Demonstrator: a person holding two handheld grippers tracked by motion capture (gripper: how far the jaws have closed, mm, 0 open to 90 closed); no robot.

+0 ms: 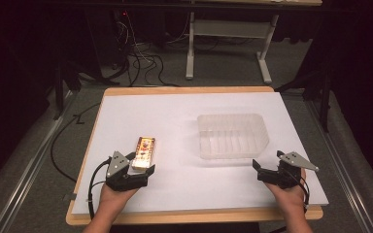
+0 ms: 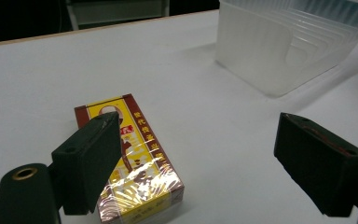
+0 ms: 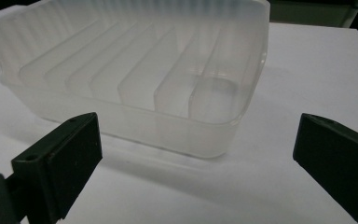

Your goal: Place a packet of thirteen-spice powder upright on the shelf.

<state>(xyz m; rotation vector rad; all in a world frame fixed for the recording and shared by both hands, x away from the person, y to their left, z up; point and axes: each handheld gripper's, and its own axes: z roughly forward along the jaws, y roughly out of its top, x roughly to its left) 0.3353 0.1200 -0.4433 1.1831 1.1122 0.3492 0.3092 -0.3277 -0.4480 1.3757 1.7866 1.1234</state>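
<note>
Yellow-brown box (image 2: 130,163), Chinese print unreadable; left hand-held gripper (image 2: 196,158) open beside.

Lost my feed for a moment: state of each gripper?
Left gripper: open, at the yellow-and-brown wrapped box.
Right gripper: open, facing the clear ribbed plastic tray.

Dark room, grey floor (image 1: 29,160), white-legged desk (image 1: 228,29) behind, black cables (image 1: 145,63) on floor, wood-edged table (image 1: 184,90).

Chinese characters on box (image 2: 135,163) (too blurred, unreadable).
</note>
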